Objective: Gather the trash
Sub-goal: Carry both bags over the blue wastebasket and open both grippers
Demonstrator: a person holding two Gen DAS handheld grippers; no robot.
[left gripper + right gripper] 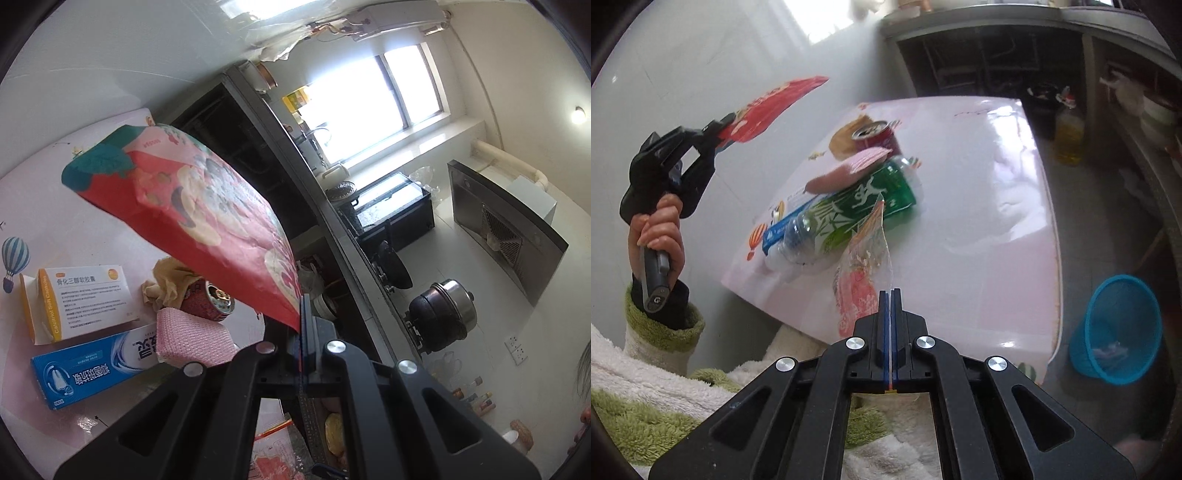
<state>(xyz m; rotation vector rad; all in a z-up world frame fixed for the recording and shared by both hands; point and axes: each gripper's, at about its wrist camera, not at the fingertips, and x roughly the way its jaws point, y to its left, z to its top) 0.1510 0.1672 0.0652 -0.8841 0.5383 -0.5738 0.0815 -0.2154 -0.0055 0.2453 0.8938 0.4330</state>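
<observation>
My left gripper (306, 306) is shut on the corner of a red paper bag (192, 206) with a strawberry print, held up above the table; the right wrist view shows the same left gripper (718, 125) raised at the left with the red bag (772, 107). My right gripper (891, 293) is shut on a clear plastic wrapper (866, 254) with pink print, lifted off the table (979, 221). On the table lie a green-labelled plastic bottle (849, 218), a red drink can (881, 138), a pink sponge (849, 170), a blue toothpaste box (88, 369) and a white medicine box (88, 299).
A blue mesh waste bin (1115, 328) stands on the floor right of the table. A yellow oil bottle (1069, 136) sits by dark shelving behind. A counter with a stove and a pot (443, 317) runs under a window. A hand and a fluffy sleeve (661, 325) are at the left.
</observation>
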